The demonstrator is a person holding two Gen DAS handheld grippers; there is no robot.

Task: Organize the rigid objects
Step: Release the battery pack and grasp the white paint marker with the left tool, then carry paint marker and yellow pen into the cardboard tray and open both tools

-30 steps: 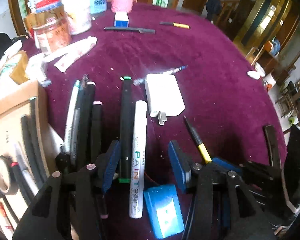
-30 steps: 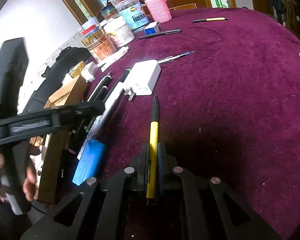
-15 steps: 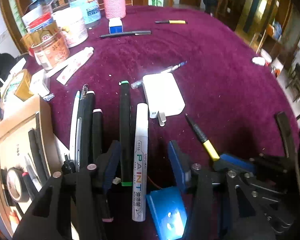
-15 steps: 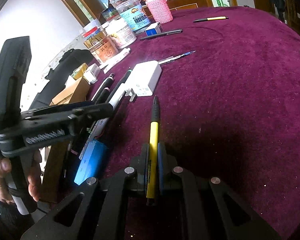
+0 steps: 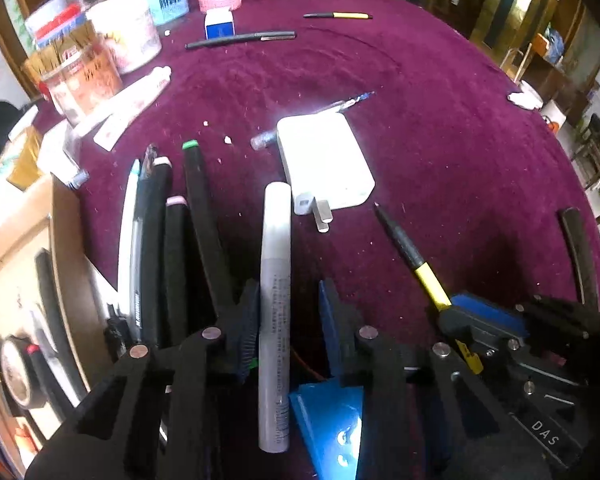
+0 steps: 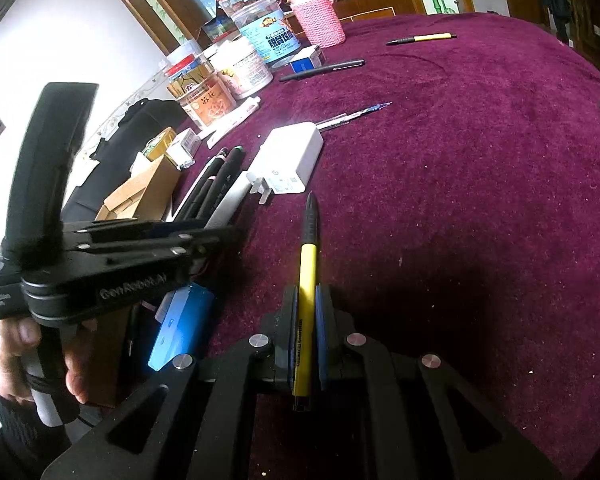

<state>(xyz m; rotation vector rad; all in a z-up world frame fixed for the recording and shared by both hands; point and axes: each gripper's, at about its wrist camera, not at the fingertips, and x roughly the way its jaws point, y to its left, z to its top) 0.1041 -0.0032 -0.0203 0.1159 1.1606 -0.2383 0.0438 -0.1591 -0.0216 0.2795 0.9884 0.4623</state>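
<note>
My left gripper (image 5: 288, 312) is open, its jaws standing on either side of a white paint marker (image 5: 276, 280) that lies on the purple cloth beside a row of black markers (image 5: 172, 240). One blue pad looks close to the marker; contact is unclear. My right gripper (image 6: 307, 316) is shut on a yellow and black pen (image 6: 308, 264), held just above the cloth, tip pointing away. That pen also shows in the left wrist view (image 5: 416, 260). The left gripper shows at the left of the right wrist view (image 6: 112, 264).
A white charger (image 5: 324, 164) lies ahead of the markers. A blue battery pack (image 5: 332, 428) lies under the left gripper. A cardboard box (image 5: 24, 280) with tape and pens stands at left. Jars (image 6: 236, 64), a pink cup (image 6: 320, 20) and more pens (image 5: 240, 38) lie at the back.
The left gripper has shifted right, so its jaws now straddle the white marker instead of the green-tipped black one. The white marker has rolled, its label turned away. The right gripper holds still.
</note>
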